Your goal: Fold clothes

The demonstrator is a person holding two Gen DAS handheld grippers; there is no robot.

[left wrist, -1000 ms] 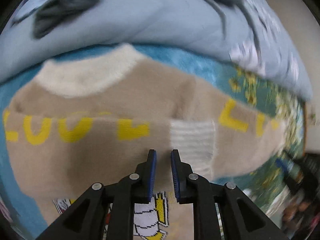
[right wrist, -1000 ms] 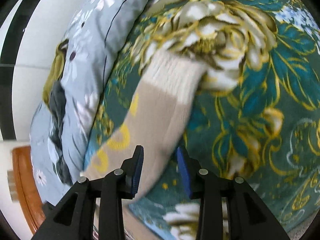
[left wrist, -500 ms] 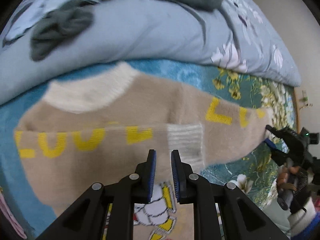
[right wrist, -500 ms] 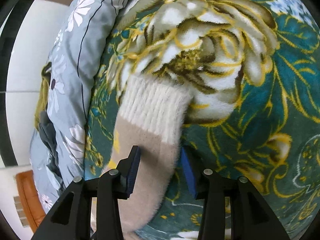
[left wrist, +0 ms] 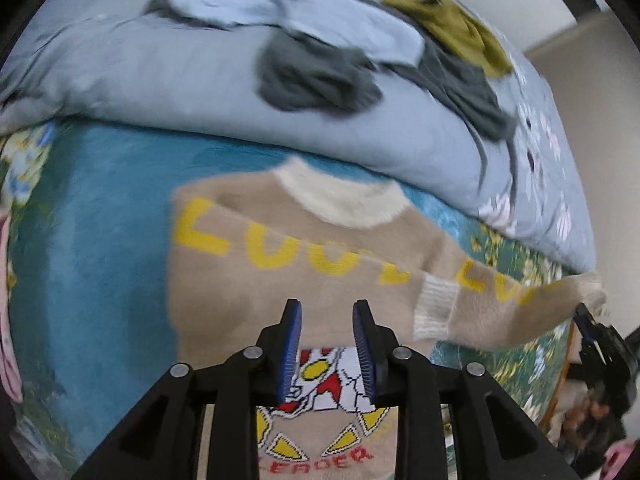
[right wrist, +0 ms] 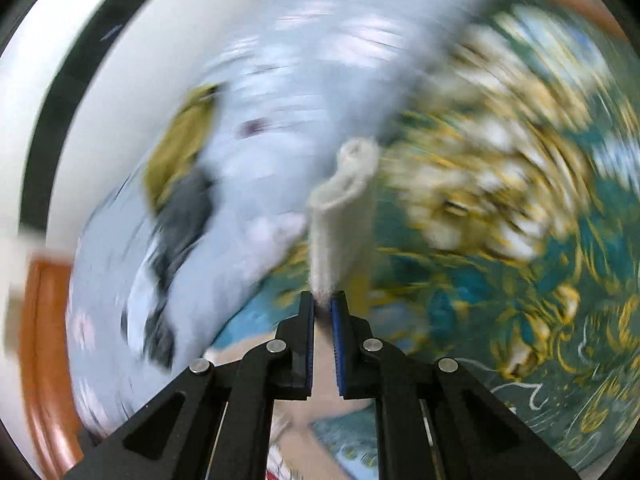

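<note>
Now the beige sweater (left wrist: 288,280) lies spread flat on the bed's teal flowered blanket (left wrist: 92,240), cream collar toward the pale blue duvet (left wrist: 160,72). Big yellow letters run across the chest and onto the arm; they blur, and something like "LOO" is all I can make out. Below them sits a knitted robot-like figure in red, white and yellow, and under it red letters that look like "LEADER". One sleeve is folded across the chest, its cream cuff (left wrist: 436,308) lying on the body. The other sleeve (left wrist: 532,312) is stretched out sideways, its cream end (right wrist: 344,208) pinched in the right tool (right wrist: 322,300), whose pads have clamped tight on the knit. The left tool (left wrist: 326,308) hangs over the sweater's middle with its blue pads (left wrist: 292,344) parting, a narrow gap and nothing between them. Up on the duvet lie a grey garment (left wrist: 320,76), a light blue one (left wrist: 248,4) and an olive one (left wrist: 452,28). The right wrist view is heavily smeared.
</note>
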